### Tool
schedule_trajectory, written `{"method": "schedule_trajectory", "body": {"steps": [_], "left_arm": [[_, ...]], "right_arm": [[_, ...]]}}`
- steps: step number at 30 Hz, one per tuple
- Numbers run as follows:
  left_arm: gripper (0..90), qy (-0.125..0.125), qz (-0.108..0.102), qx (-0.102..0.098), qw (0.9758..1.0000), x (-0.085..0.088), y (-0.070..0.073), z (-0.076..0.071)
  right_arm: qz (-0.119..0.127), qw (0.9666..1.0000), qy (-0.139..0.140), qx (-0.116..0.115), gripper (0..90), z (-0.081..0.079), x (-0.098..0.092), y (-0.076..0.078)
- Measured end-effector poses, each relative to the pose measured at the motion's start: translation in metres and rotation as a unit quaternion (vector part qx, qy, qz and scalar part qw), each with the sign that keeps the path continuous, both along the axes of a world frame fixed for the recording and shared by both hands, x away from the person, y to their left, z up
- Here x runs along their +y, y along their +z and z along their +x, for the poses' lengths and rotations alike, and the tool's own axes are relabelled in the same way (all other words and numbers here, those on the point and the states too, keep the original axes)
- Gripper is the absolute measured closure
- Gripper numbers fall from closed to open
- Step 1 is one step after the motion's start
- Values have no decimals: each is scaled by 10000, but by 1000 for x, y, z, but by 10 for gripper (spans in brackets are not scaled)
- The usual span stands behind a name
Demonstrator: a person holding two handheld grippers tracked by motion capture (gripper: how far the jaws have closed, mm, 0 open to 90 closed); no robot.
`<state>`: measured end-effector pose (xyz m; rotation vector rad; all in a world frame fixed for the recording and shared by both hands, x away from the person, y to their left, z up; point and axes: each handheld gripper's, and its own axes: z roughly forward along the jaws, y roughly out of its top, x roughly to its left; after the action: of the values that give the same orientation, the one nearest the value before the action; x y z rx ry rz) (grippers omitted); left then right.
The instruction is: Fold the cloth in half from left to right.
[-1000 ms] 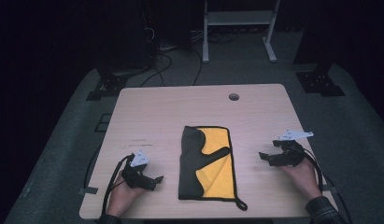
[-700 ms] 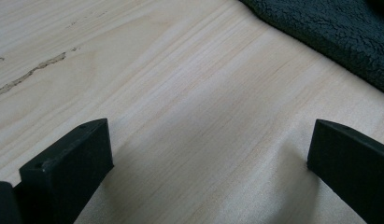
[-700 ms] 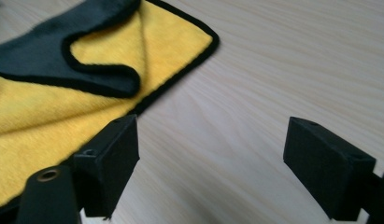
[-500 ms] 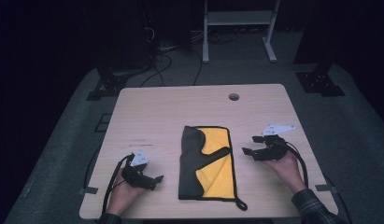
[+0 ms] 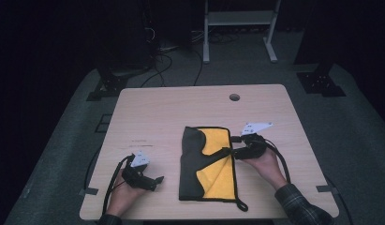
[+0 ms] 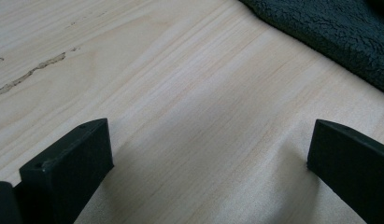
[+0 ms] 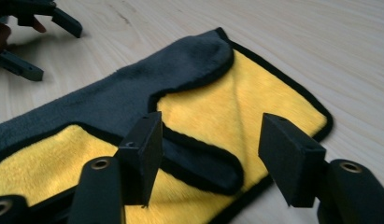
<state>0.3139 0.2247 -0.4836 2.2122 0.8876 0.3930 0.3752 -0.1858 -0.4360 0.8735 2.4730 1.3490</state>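
I have the right claw (image 5: 233,151) at the cloth's (image 5: 206,164) right edge, jaws just closing, folded corner between them, ungripped. Cloth runs near-to-far. Left claw (image 5: 155,182) gapes, well left.

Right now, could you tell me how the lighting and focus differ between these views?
High view: table lit, surroundings almost black. Left gripper view: fingers cast soft shadows on the wood. Right gripper view: cloth sharp, near fingers slightly soft.
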Motion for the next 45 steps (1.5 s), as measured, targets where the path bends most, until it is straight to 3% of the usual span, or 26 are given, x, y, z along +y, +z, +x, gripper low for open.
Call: {"method": "schedule_trajectory", "body": {"steps": [7, 18, 23, 25, 29, 32, 37, 45], "left_arm": [[0, 0, -2, -1, 10000, 0, 0, 0], [0, -1, 1, -1, 10000, 0, 0, 0], [0, -3, 0, -2, 10000, 0, 0, 0], [0, -4, 1, -1, 10000, 0, 0, 0], [0, -6, -1, -2, 10000, 0, 0, 0], [0, -8, 1, -3, 10000, 0, 0, 0], [0, -7, -2, -2, 10000, 0, 0, 0], [0, -10, 8, -10, 10000, 0, 0, 0]], "right_arm": [[-85, 9997, 235, -1, 420, 3, 27, -8], [-239, 9978, 581, 226, 504, 11, 71, -24], [-489, 9969, 561, 261, 528, 14, 82, -33], [-619, 9964, 528, 220, 587, 14, 85, -37], [-670, 9968, 435, 98, 780, 15, 83, -36], [-642, 9970, 426, -6, 844, 14, 81, -33], [-558, 9979, 273, -174, 854, 16, 70, -20], [-347, 9991, -130, -199, 860, 33, 44, -3]]}}
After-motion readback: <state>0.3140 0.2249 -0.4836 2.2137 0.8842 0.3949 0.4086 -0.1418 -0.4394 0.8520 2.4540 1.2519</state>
